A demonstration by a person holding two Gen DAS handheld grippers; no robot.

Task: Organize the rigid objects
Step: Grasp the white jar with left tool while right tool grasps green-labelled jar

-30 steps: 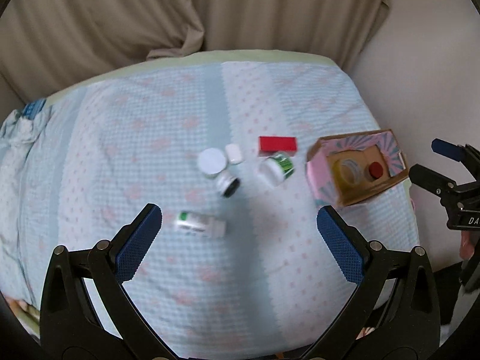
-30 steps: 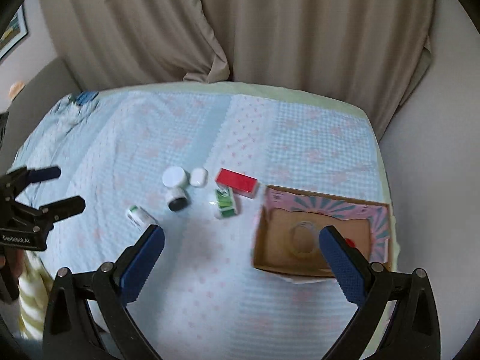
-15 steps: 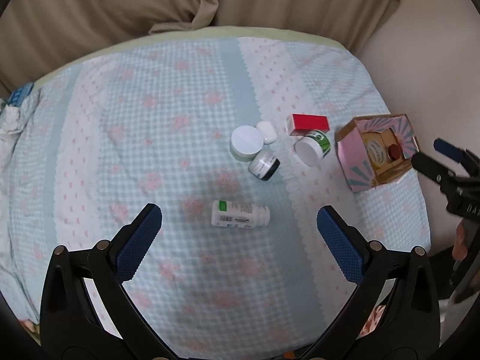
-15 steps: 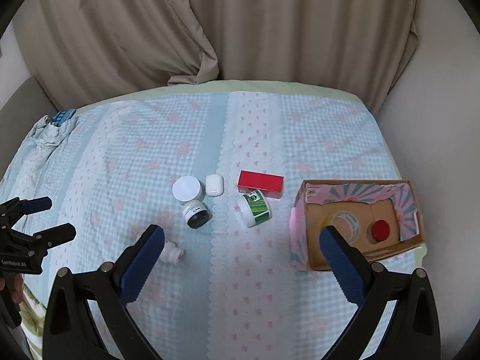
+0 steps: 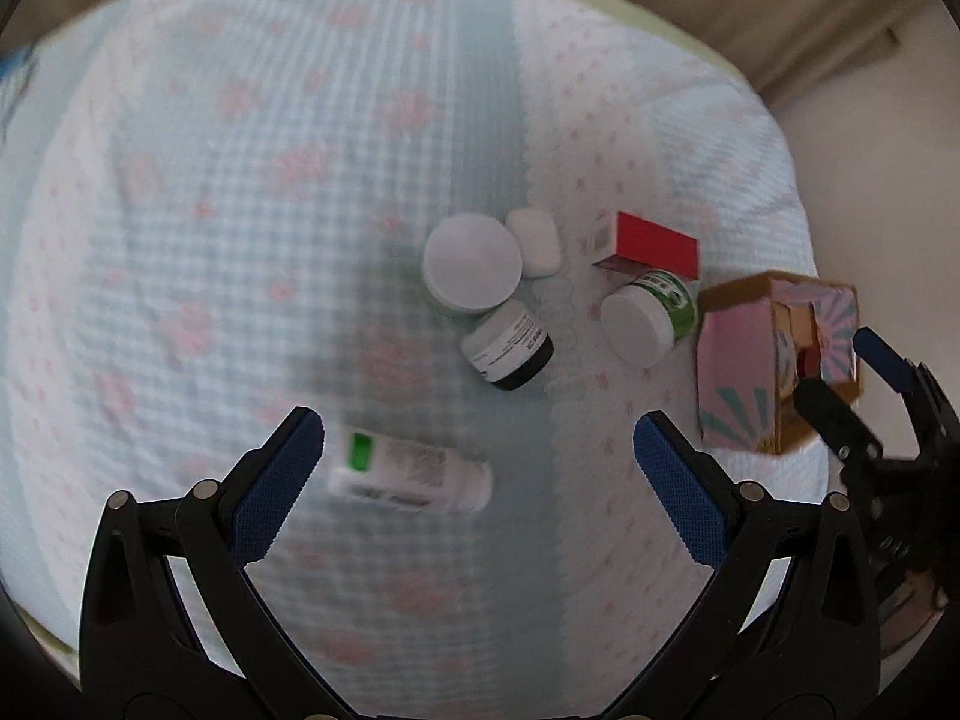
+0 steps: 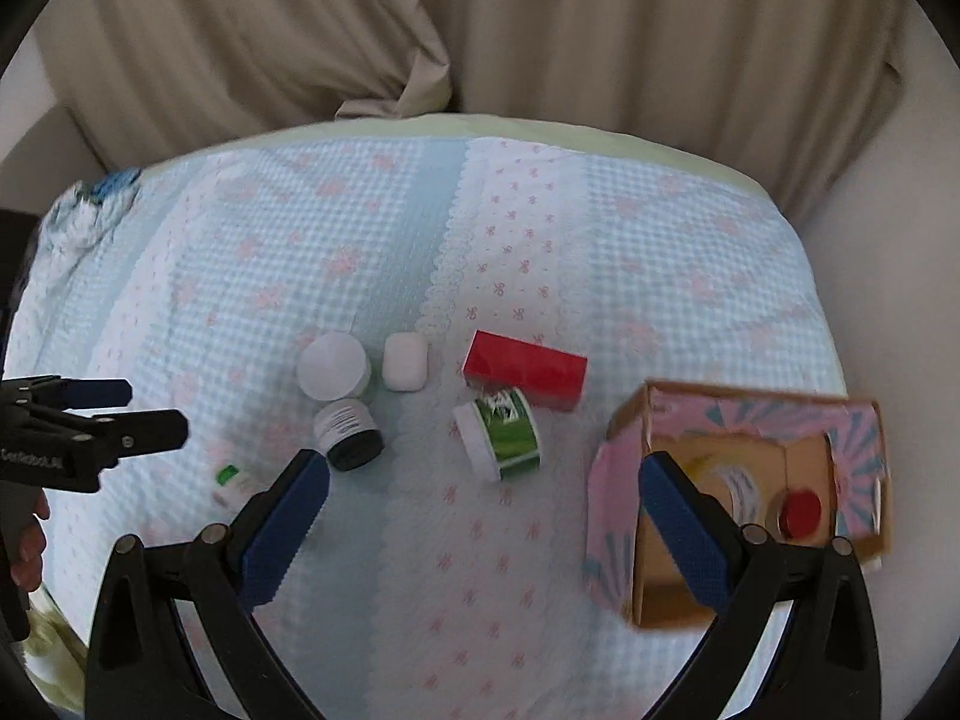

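On the blue checked cloth lie a white tube with a green mark (image 5: 411,471) (image 6: 235,483), a black jar (image 5: 509,348) (image 6: 348,431), a white round jar (image 5: 471,264) (image 6: 332,365), a small white case (image 5: 534,240) (image 6: 406,361), a green-labelled jar on its side (image 5: 648,318) (image 6: 501,432) and a red box (image 5: 657,243) (image 6: 525,375). My left gripper (image 5: 474,489) (image 6: 138,408) hangs open just above the tube. My right gripper (image 6: 483,513) (image 5: 846,372) is open, near the pink cardboard box (image 6: 744,480) (image 5: 774,360), which holds a clear tape roll and a red-capped item.
Beige curtains (image 6: 480,30) hang behind the table. A crumpled blue cloth (image 6: 90,210) lies at the far left corner. The table's right edge (image 6: 822,324) drops off close beside the pink box. A hand (image 6: 27,540) holds the left gripper.
The left gripper has dropped lower and closer to the white tube, which now sits between its fingers' line. The right gripper moved nearer to the pink box.
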